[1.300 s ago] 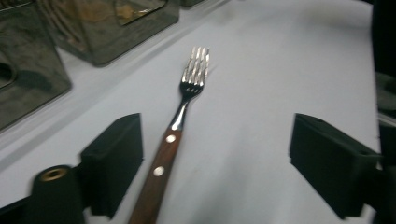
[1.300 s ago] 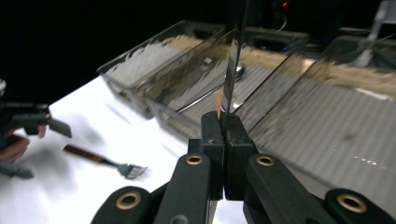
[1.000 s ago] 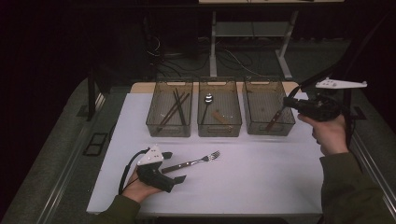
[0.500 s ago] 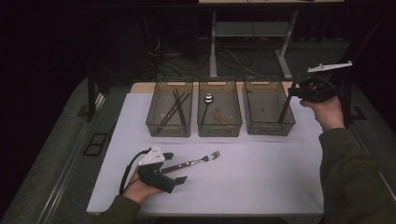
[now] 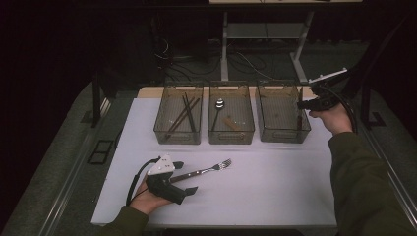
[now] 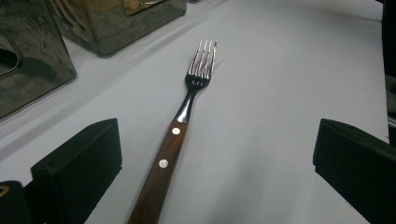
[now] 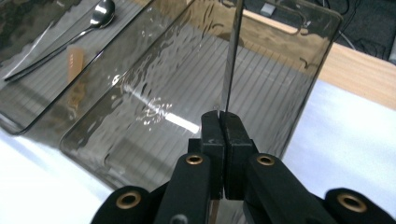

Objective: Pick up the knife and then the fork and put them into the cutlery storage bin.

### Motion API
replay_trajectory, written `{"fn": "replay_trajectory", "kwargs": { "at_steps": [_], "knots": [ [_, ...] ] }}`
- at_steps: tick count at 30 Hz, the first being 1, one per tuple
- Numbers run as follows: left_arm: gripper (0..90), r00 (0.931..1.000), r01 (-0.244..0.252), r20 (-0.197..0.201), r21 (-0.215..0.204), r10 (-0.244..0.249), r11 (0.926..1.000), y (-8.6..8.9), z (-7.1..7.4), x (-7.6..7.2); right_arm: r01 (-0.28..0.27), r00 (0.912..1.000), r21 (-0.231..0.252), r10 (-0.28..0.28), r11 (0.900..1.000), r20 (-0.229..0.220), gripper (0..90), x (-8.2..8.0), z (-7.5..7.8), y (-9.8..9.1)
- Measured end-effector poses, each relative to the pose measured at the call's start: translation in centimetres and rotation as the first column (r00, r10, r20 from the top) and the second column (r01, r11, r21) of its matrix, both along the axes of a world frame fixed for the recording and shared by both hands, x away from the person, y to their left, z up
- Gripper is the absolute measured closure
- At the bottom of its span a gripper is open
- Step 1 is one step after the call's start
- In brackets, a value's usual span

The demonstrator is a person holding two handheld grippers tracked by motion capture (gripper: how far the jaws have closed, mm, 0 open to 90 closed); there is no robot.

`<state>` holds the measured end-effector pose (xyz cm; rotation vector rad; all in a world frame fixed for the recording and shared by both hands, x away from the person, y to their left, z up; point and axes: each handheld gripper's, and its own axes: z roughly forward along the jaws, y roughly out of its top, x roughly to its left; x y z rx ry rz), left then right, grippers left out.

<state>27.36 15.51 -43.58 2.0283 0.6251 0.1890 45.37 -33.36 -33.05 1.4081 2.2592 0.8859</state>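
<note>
Worktop: my white-covered worktop (image 5: 275, 187) carries three smoky clear plastic bins.
Right bin (image 5: 281, 115): I hold a slim steel table knife (image 7: 232, 60) over it, blade pointing away.
Right gripper (image 7: 223, 122): fingers clamped shut on the knife.
Left gripper (image 5: 183, 178): fingers wide apart, astride the wooden-handled steel fork (image 6: 180, 130) lying on the worktop.
Handling: I judge both stiff, light; polished steel slippery, so grip the riveted wood.

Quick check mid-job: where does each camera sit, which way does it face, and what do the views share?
High view: above the person's side, looking forward and down on the table; both forearms, left gripper, right gripper.
Left gripper view: along its open jaws at the fork.
Right gripper view: along its shut jaws holding a knife over the right bin.
Shared: fork, bins.
</note>
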Motion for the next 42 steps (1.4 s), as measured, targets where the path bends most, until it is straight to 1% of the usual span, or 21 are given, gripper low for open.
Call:
{"fn": "replay_trajectory", "kwargs": {
  "at_steps": [1, 3, 5, 13, 17, 20, 23, 24, 25, 28, 30, 32, 33, 36, 37, 39, 41, 42],
  "knots": [
    [0.2, 1.0, 0.001, 0.002, -0.003, -0.001, 1.0, 0.0, 0.0, 0.0, -0.004, 1.0, 0.003, 0.004, 1.0, 0.008, 89.4, 0.2, -0.2, 0.1],
    [0.3, 1.0, 0.005, 0.002, 0.006, -0.005, 1.0, -0.1, 0.0, -0.1, -0.002, 0.9998, 0.009, 0.002, 1.0, 0.019, 89.4, 0.6, -0.7, 0.4],
    [0.5, 0.9999, 0.007, 0.011, 0.003, -0.007, 1.0, -0.2, 0.1, -0.1, -0.002, 0.9996, 0.014, 0.002, 0.9999, 0.028, 89.4, 1.1, -1.2, 0.8],
    [0.6, 0.9998, 0.017, 0.011, 0.013, -0.017, 0.9998, -0.3, 0.1, -0.2, 0.005, 0.9992, -0.015, -0.005, 0.9999, 0.04, 89.4, 3.2, -3.5, 2.8],
    [0.7, 0.9998, 0.017, 0.011, 0.012, -0.017, 0.9998, -0.3, 0.0, -0.1, 0.005, 0.9995, -0.043, -0.004, 0.9991, 0.032, 89.3, 3.9, -4.4, 3.7],
    [0.8, 0.9997, 0.02, 0.013, 0.013, -0.021, 0.9997, -0.4, 0.0, -0.1, -0.003, 0.9998, -0.076, 0.005, 0.9971, 0.018, 88.8, 4.4, -5.0, 4.4],
    [0.8, 0.9997, 0.02, 0.011, 0.01, -0.02, 0.9997, -0.3, 0.1, -0.1, -0.005, 1.0, -0.095, 0.005, 0.9954, 0.002, 87.8, 4.8, -5.5, 5.0],
    [0.8, 0.9997, 0.021, 0.011, 0.012, -0.021, 0.9997, -0.3, 0.1, -0.1, 0.0, 1.0, -0.095, -0.001, 0.9955, -0.006, 85.0, 4.8, -5.6, 5.1],
    [0.9, 0.9997, 0.021, 0.01, 0.012, -0.021, 0.9997, -0.3, 0.1, -0.1, 0.01, 0.9999, -0.093, -0.01, 0.9957, -0.008, 79.9, 4.8, -5.7, 5.1],
    [0.9, 0.9996, 0.026, 0.011, 0.013, -0.026, 0.9996, -0.3, 0.0, -0.1, 0.018, 0.9998, -0.09, -0.018, 0.9958, -0.005, 70.3, 4.6, -5.6, 4.9],
    [0.9, 0.9996, 0.028, 0.011, 0.016, -0.028, 0.9995, -0.4, 0.0, -0.1, 0.02, 0.9997, -0.062, -0.021, 0.9979, -0.01, 65.4, 4.4, -5.4, 4.6],
    [1.0, 0.9996, 0.027, 0.01, 0.021, -0.027, 0.9994, -0.4, 0.0, -0.1, 0.017, 0.9998, -0.03, -0.017, 0.9994, 0.003, 57.2, 3.8, -5.1, 4.4],
    [1.1, 0.9996, 0.027, 0.01, 0.022, -0.028, 0.9994, -0.4, 0.0, -0.1, 0.02, 0.9998, -0.011, -0.02, 0.9997, 0.006, 52.8, 3.5, -5.0, 4.2],
    [1.3, 0.9996, 0.027, 0.002, 0.021, -0.027, 0.9994, -0.4, 0.0, -0.2, 0.024, 0.9991, 0.025, -0.025, 0.9994, 0.033, 44.0, 2.3, -4.4, 3.8],
    [1.3, 0.9996, 0.028, 0.002, 0.022, -0.028, 0.9994, -0.4, 0.0, -0.2, 0.025, 0.9986, 0.045, -0.027, 0.9987, 0.045, 41.1, 1.8, -4.2, 3.6],
    [1.5, 0.9996, 0.027, 0.001, 0.024, -0.027, 0.9993, -0.4, 0.0, -0.2, 0.026, 0.9981, 0.094, -0.031, 0.9953, 0.053, 35.8, 0.8, -3.9, 3.3],
    [1.6, 0.9997, 0.026, 0.002, 0.024, -0.026, 0.9994, -0.4, 0.0, -0.1, 0.008, 0.9974, 0.114, -0.016, 0.9934, 0.07, 29.5, -0.2, -3.8, 3.1],
    [1.7, 0.9997, 0.025, 0.001, 0.029, -0.025, 0.9993, -0.4, 0.0, -0.1, 0.005, 0.9972, 0.109, -0.013, 0.994, 0.073, 27.5, -0.8, -3.8, 3.2]
  ]
}}
